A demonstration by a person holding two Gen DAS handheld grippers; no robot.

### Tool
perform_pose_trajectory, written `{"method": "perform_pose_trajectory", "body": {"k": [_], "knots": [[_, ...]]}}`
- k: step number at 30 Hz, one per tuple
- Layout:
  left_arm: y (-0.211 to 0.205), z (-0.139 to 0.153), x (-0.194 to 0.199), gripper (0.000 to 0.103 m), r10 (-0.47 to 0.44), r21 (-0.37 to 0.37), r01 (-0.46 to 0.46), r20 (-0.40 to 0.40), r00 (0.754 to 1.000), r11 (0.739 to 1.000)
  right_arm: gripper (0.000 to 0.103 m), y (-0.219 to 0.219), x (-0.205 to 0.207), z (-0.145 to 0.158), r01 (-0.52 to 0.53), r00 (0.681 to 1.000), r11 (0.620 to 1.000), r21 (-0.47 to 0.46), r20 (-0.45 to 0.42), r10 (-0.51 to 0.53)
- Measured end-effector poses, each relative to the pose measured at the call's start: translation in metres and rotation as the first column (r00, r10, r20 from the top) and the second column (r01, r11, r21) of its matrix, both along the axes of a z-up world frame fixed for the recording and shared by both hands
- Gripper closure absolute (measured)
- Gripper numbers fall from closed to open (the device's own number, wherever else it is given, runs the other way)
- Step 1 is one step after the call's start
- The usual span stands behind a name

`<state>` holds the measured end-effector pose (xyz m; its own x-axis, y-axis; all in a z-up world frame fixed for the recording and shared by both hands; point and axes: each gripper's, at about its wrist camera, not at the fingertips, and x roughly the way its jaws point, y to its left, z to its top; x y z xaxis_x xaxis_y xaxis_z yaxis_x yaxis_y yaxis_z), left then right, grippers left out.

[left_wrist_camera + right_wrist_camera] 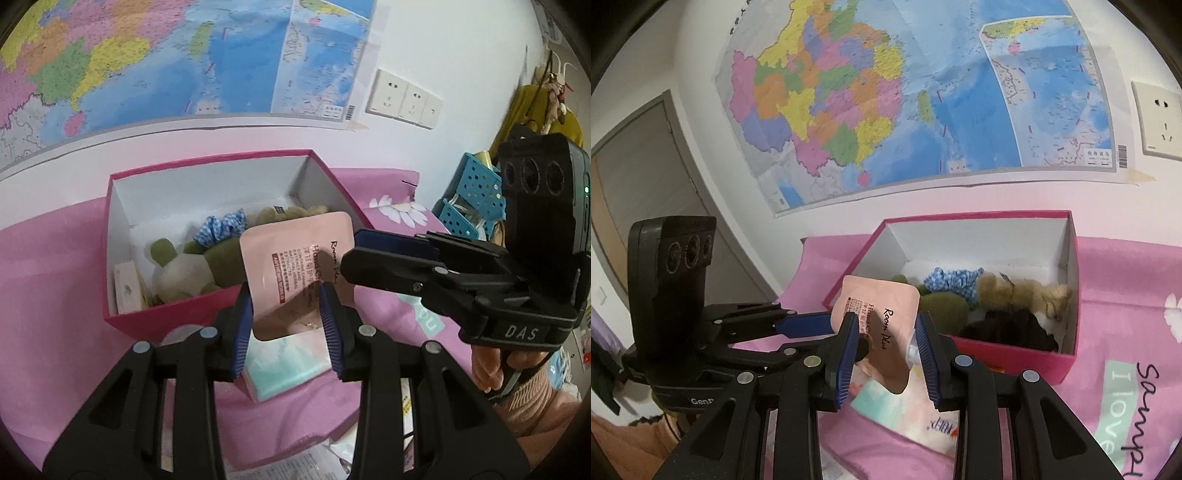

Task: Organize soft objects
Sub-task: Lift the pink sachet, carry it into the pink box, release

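A pink hand-cream pouch (pixel 295 254) (pixel 882 317) hangs in the air in front of the open pink box (pixel 207 162) (pixel 979 215). My left gripper (pixel 288 332) is shut on the pouch's lower part. My right gripper (pixel 886 354) is shut on the same pouch. In the left wrist view the right gripper (pixel 354 254) reaches in from the right to the pouch's edge. Inside the box lie a green and white plush (pixel 177 273), a blue checked scrunchie (pixel 221 229) (pixel 953 280), a brown plush (pixel 1023 295) and something black (pixel 1015 332).
A pastel tissue pack (pixel 284 369) (pixel 897 406) lies on the pink sheet (pixel 55 295) under the grippers. A blue perforated basket (pixel 476 199) stands at the right. Papers (pixel 306 465) lie at the near edge. A wall map (pixel 886 92) hangs behind.
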<state>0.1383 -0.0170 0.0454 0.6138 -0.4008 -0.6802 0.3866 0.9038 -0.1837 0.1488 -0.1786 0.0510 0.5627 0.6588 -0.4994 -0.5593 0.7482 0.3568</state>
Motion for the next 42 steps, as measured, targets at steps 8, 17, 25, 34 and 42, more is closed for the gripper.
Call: {"method": "perform_pose_trajectory", "body": {"k": [8, 17, 25, 34, 42], "knots": [[0.001, 0.006, 0.018, 0.065, 0.015, 0.015, -0.015, 0.0, 1.0, 1.0, 0.071, 0.008, 0.024, 0.0, 0.022, 1.0, 1.0, -0.013, -0.006, -0.022], [0.01, 0.008, 0.044, 0.067, 0.05, 0.013, -0.05, -0.029, 0.998, 0.999, 0.071, 0.018, 0.048, -0.002, 0.032, 0.999, 0.999, -0.016, -0.017, -0.032], [0.017, 0.002, 0.066, 0.067, 0.081, 0.03, -0.08, -0.056, 0.995, 0.996, 0.072, 0.025, 0.072, -0.013, 0.03, 0.997, 1.0, -0.006, -0.069, -0.03], [0.027, -0.013, 0.094, 0.068, 0.14, 0.05, -0.135, -0.111, 0.984, 0.99, 0.073, 0.039, 0.1, -0.03, 0.037, 0.991, 0.999, -0.01, -0.127, -0.038], [0.043, -0.005, 0.09, 0.068, 0.229, 0.063, -0.226, -0.061, 0.971, 0.972, 0.073, 0.028, 0.088, -0.028, 0.061, 0.992, 0.998, -0.012, -0.113, -0.062]]}}
